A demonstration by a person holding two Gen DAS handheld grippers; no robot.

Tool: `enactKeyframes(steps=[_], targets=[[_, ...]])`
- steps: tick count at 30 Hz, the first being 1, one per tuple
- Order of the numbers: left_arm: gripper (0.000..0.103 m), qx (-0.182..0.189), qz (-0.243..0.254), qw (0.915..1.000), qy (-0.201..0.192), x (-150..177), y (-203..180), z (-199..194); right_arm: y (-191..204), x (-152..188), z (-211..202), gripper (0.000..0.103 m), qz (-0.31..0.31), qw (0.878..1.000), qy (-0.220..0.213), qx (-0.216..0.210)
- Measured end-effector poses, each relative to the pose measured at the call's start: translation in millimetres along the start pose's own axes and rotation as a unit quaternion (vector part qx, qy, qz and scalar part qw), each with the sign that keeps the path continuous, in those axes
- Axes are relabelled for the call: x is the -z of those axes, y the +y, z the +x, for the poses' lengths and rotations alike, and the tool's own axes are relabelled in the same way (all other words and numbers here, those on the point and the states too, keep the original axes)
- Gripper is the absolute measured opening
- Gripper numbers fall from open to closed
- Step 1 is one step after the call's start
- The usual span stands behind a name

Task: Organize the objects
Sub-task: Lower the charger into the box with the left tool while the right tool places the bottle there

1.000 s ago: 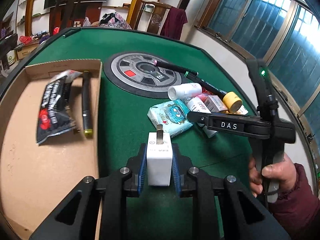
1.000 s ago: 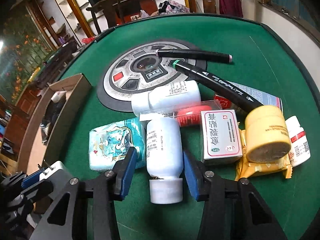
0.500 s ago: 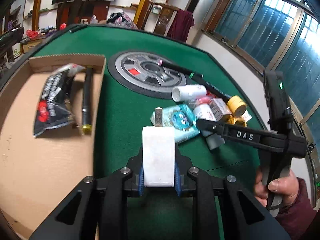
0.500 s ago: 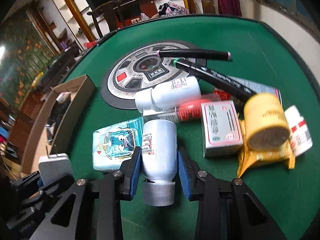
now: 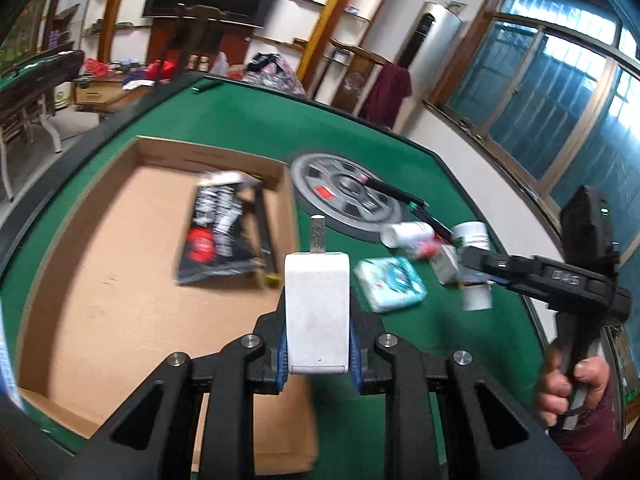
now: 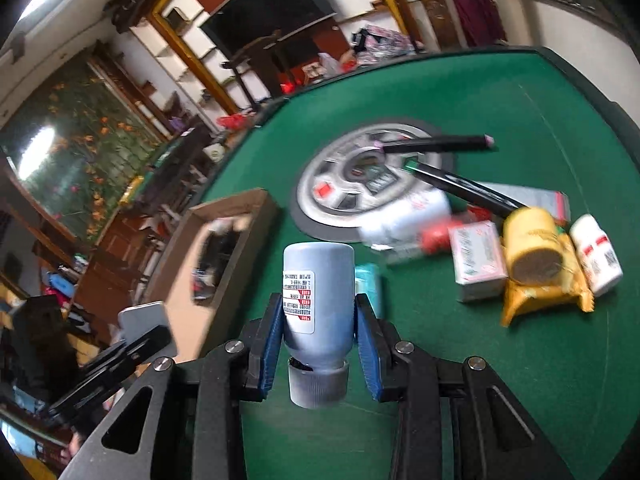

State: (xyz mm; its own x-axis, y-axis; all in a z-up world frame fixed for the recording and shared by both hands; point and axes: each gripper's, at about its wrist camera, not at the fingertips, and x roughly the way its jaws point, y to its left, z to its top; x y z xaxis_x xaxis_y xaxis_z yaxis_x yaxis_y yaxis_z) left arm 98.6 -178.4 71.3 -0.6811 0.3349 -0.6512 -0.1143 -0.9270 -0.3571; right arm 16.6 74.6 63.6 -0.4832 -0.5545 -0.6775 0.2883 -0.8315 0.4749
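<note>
My left gripper (image 5: 318, 344) is shut on a white charger block (image 5: 318, 312) with a metal plug sticking out of its far end. It hangs above the right wall of the cardboard box (image 5: 100, 280). My right gripper (image 6: 318, 336) is shut on a white pill bottle (image 6: 318, 292), cap toward the camera, lifted off the green table (image 6: 480, 380). In the left wrist view that bottle (image 5: 474, 272) hangs in the right gripper (image 5: 480, 264), held by a hand (image 5: 576, 384). The left gripper with the charger (image 6: 144, 322) shows at the lower left of the right wrist view.
The box holds a black snack packet (image 5: 218, 232) and a dark pen (image 5: 264, 236). On the felt lie a tissue pack (image 5: 390, 284), another white bottle (image 6: 404, 216), a small carton (image 6: 478, 260), a yellow jar (image 6: 532, 244), black markers (image 6: 460, 188) and a round control panel (image 6: 360, 176).
Both grippers rose. The right gripper shut on the white bottle and lifted it off the felt. The left gripper carried the charger left, toward the box.
</note>
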Motion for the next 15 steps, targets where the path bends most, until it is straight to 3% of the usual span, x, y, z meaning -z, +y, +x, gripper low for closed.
enactKeyframes(steps=[8, 15], targets=[[0.022, -0.066, 0.026, 0.9975, -0.005, -34.0, 38.6, -13.0, 55.2, -23.6, 37.1, 0.038, -0.006, 0.996, 0.035, -0.077], [0.022, -0.087, 0.014, 0.9959, 0.022, -64.2, 85.3, 18.4, 109.3, -49.9, 116.6, 0.039, 0.014, 0.988, 0.089, -0.127]])
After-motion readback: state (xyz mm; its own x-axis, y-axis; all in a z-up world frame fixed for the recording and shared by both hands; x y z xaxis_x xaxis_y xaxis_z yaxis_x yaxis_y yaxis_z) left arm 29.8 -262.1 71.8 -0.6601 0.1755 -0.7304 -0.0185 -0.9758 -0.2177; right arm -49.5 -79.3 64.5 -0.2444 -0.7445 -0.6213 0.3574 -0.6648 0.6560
